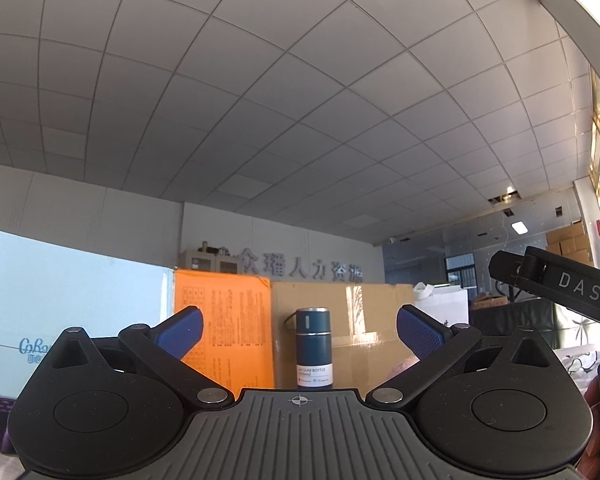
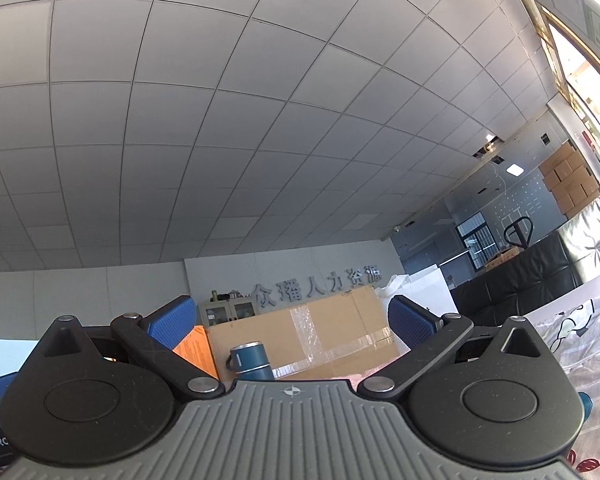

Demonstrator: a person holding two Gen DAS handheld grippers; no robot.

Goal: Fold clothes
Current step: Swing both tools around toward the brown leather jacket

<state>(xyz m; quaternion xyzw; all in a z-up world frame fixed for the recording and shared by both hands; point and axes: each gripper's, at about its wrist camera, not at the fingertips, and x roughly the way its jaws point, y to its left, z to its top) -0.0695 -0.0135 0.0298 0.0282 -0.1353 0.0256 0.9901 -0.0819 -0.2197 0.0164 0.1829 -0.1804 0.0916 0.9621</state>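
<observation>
Both the left gripper (image 1: 299, 330) and right gripper (image 2: 288, 320) hold fingers spread, empty; pale printed cloth (image 2: 580, 344) lies rumpled.

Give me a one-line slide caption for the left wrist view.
Open left gripper tilted up toward the ceiling, framing a blue vacuum bottle before a cardboard box; no clothes held.

An office doubling as a storeroom.
Above me ran a suspended tile ceiling (image 1: 260, 100); raised metal company lettering (image 1: 302, 269) was fixed to the far wall over a glass-fronted cabinet (image 2: 230, 312), and stacked cardboard boxes (image 2: 566, 178) stood beside a black sofa (image 2: 516, 284) and a pallet jack (image 2: 518, 234).
</observation>
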